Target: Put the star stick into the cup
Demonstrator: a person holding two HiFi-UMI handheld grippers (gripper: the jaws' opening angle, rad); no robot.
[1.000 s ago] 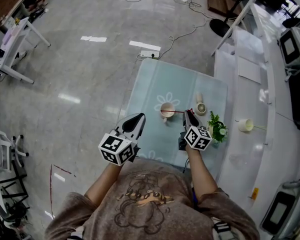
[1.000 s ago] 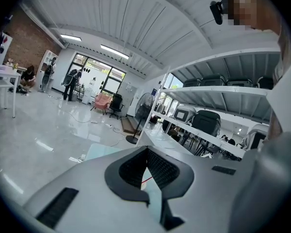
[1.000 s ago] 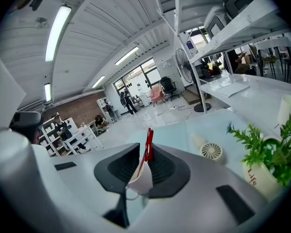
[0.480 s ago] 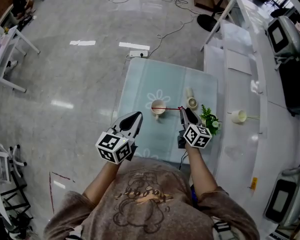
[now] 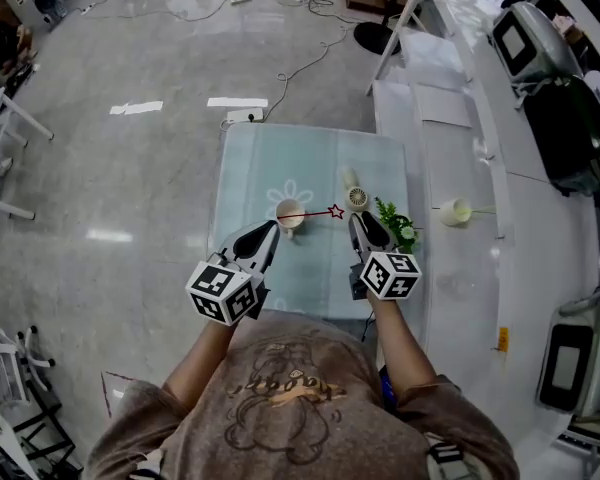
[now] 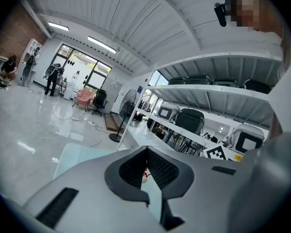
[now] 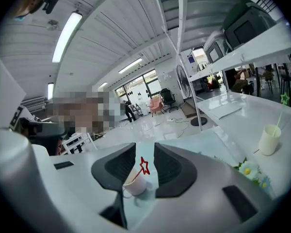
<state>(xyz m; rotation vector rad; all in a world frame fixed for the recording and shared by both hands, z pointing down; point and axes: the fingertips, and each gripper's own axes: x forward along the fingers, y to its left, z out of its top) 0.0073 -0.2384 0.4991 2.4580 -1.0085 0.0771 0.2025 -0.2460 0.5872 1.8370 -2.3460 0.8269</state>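
Observation:
On the pale glass table (image 5: 310,153) stands a small cream cup (image 5: 288,214) (image 7: 134,184). The star stick (image 5: 320,212) rests in it, leaning right, with its red star (image 5: 336,211) (image 7: 144,166) out over the table. My right gripper (image 5: 358,220) (image 7: 144,149) sits just behind the star; its jaws are opening and nothing is pressed between them. My left gripper (image 5: 270,228) (image 6: 146,154) hovers near the cup's front left with its tips together and nothing held.
A small round fan (image 5: 356,198) and a potted plant with white flowers (image 5: 395,226) stand on the table's right side. A second cup (image 5: 457,211) with a stick sits on the white bench to the right. A power strip (image 5: 240,116) lies on the floor beyond.
The right gripper held the stick's star end at the cup; its jaws have since spread and drawn back, leaving the stick in the cup. The left gripper has barely moved.

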